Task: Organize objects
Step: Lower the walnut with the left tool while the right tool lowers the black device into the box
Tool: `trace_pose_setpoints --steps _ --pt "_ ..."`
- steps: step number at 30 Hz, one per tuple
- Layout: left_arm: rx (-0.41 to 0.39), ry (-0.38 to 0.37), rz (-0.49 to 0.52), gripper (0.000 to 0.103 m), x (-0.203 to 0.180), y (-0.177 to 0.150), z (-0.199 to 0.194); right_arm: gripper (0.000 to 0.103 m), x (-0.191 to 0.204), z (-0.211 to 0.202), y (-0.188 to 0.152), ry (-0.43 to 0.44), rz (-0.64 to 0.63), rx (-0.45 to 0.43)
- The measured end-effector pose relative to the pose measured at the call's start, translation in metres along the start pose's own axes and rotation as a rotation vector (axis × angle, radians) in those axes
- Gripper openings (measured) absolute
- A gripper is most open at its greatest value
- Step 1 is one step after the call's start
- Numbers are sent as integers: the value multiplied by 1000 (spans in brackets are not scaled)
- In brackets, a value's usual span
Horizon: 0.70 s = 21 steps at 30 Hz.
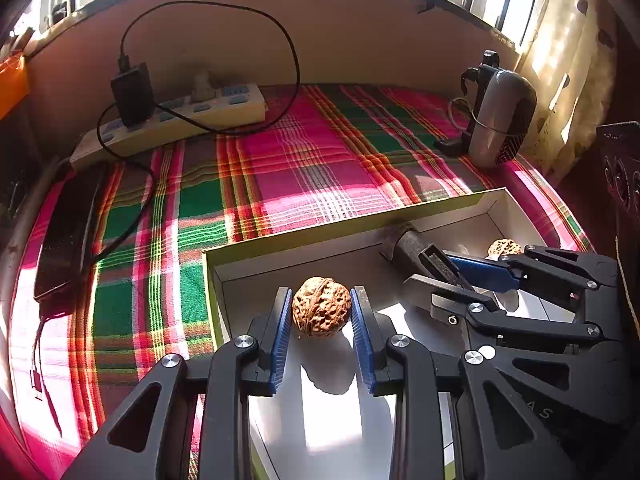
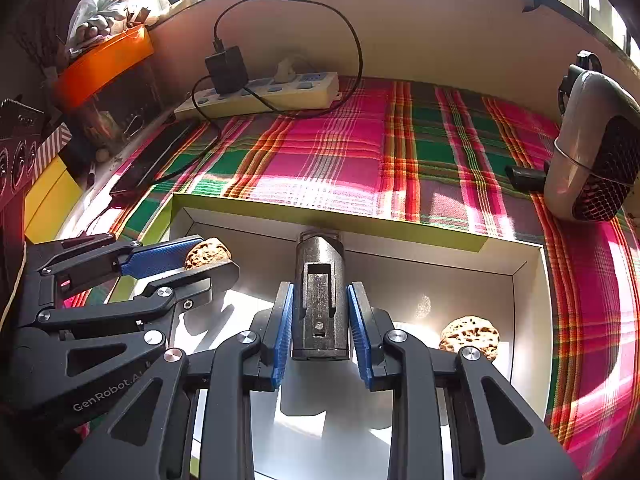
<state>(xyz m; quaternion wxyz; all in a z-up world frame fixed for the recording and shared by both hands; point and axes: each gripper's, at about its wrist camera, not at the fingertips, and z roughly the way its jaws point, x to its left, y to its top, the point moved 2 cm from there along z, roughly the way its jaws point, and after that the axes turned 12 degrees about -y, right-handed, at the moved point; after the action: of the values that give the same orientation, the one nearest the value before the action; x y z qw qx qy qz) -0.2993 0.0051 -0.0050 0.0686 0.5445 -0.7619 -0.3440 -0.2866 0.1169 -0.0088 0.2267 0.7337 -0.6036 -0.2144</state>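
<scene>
A brown walnut (image 1: 320, 307) hangs over the white floor of a shallow box (image 1: 344, 225) with a yellow-green rim; my left gripper (image 1: 320, 300) is shut on it, blue pads pressing both sides. In the right wrist view the same walnut (image 2: 206, 254) shows in the left gripper (image 2: 214, 256). My right gripper (image 2: 320, 296) is shut on a dark metal cylinder (image 2: 320, 280) with a slotted face, held just above the floor of the box (image 2: 320, 216). A second walnut (image 2: 470, 336) lies on the box floor to its right.
The box rests on a pink and green plaid cloth (image 1: 300, 168). Behind it are a power strip (image 1: 192, 116) with a black charger and looping cable, a black phone (image 1: 64, 236) at left, a grey fan (image 1: 500, 120) at right, and an orange tub (image 2: 104, 68).
</scene>
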Motion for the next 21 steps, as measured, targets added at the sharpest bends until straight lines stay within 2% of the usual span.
trace_pose_setpoints --steps 21 --pt "0 31 16 27 -1 0 2 29 1 3 1 -22 -4 -12"
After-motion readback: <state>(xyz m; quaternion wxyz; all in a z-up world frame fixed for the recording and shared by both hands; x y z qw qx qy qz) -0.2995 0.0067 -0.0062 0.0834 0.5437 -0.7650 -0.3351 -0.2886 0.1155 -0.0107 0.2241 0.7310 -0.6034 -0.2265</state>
